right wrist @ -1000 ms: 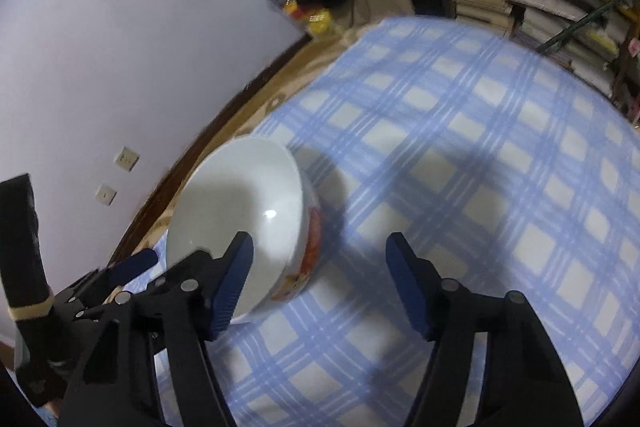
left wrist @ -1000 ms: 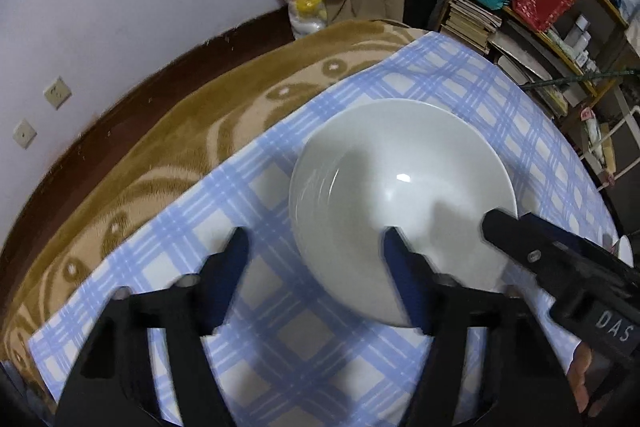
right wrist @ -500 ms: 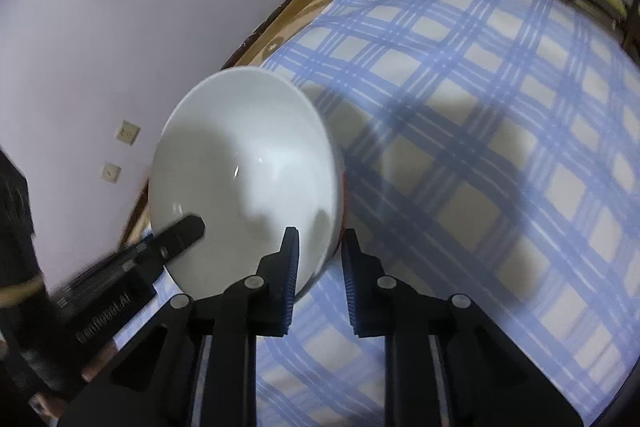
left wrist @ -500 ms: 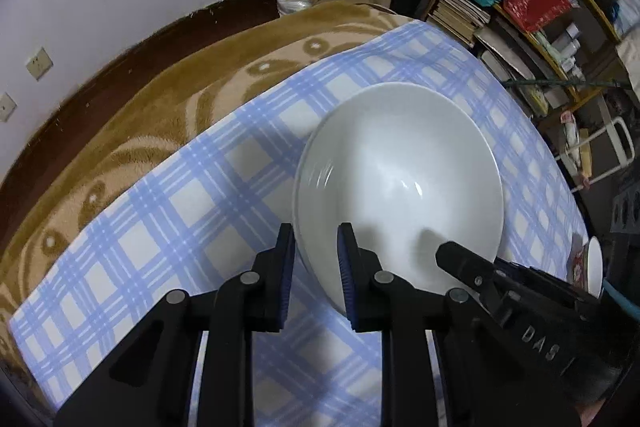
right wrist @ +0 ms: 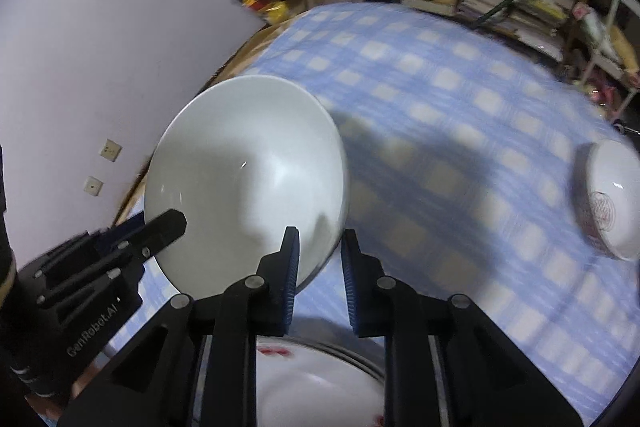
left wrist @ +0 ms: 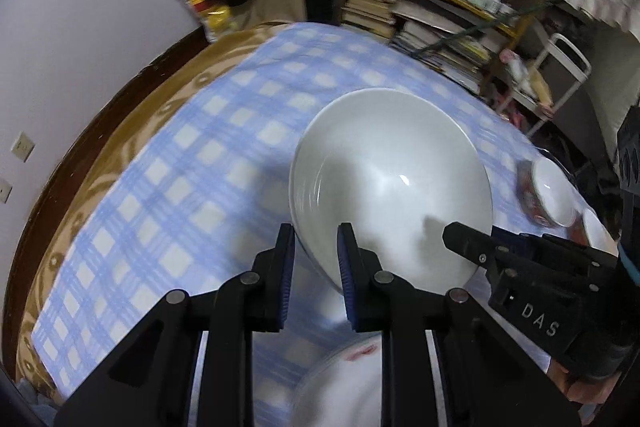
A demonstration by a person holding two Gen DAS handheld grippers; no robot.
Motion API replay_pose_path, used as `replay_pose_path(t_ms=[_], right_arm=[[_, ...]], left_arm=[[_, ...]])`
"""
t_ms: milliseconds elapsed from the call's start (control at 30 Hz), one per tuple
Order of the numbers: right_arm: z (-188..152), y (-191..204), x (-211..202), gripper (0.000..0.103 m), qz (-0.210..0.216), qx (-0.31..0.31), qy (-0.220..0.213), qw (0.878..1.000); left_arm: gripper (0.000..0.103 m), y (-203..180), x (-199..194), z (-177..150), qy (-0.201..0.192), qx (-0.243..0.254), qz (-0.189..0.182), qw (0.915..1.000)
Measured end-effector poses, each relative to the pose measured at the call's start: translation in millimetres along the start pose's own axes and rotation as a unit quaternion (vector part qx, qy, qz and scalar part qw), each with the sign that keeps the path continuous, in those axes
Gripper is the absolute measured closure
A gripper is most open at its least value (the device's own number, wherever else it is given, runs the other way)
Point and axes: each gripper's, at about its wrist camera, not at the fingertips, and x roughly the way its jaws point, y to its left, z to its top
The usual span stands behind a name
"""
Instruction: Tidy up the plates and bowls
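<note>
1. Your left gripper is clamped on the near rim of the large white bowl; its jaws closed in on that rim a moment ago and now hold there, one finger inside and one outside.
2. Your right gripper pinches the same bowl's rim on the other side, also freshly closed. Each gripper shows at the edge of the other's view.
3. The bowl hangs between your two grippers, tilted, clear of the blue-and-white checked cloth. Nothing is inside it but shadow and a glint.
4. Below your fingers a white plate with red marks lies close under the bowl.
5. Farther off on the cloth, a smaller bowl with a red pattern stands to your right; it looks empty. The left view shows a second small one beside it, cut off by the right gripper.
6. The cloth covers a brown patterned blanket that shows along its far edge.
7. Beyond stand a pale wall with two sockets and a crowded shelf of stacked books and boxes.
</note>
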Motion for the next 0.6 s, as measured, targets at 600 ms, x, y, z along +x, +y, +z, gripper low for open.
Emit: replay_pose_path(t_ms=[600], right_arm=[[-89,-131,-72,0.081,-0.022,0.068,-0.004,0.997]], left_arm=[[0.082,-125,15,-67,0.072,0.039,-0.089,0.9927]])
